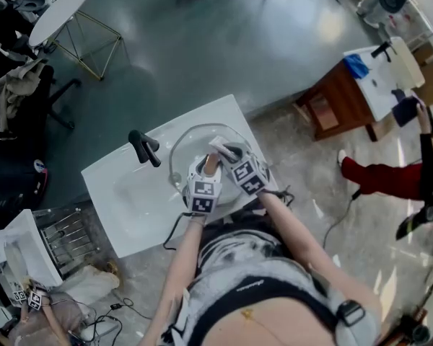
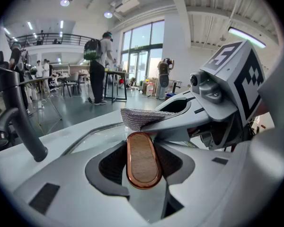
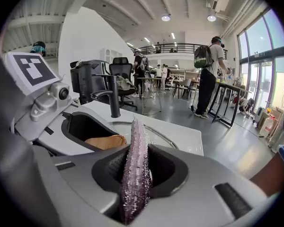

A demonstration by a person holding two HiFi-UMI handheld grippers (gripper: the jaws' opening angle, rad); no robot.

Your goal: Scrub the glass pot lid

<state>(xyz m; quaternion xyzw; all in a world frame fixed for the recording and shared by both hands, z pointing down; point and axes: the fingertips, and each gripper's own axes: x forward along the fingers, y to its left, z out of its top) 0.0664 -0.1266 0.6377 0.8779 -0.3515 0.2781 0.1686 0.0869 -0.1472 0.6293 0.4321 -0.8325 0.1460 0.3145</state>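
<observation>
Gripping the lid knob (image 2: 143,167) with the left gripper (image 2: 142,149): the jaws are closed in on the oval wooden knob with the copper rim, one pad on each long flank, and the knob's top faces the camera in the left gripper view

Right gripper (image 3: 135,162) is clenched on a silvery-purple scouring pad (image 3: 134,136). The pad sits edge-on between the jaws and sticks out past the tips

Position: the glass pot lid (image 1: 190,141) is on the white sink counter (image 1: 101,175), toward its right end, between the far edge and the near edge where the person stands. The grippers cover the lid's middle, so only the rim and the left part of the glass show in the head view. Black faucet (image 1: 144,148) stands by the far edge, just left of the lid

Both grippers are side by side over the lid with marker cubes up, left one nearer the near edge. In the left gripper view the pad sits just beyond the knob, over the glass. Can't tell whether it is touching the glass

Off the counter: a wire rack (image 1: 66,238) on the floor near its left corner, and a person in red trousers (image 1: 379,176) well off to the right
</observation>
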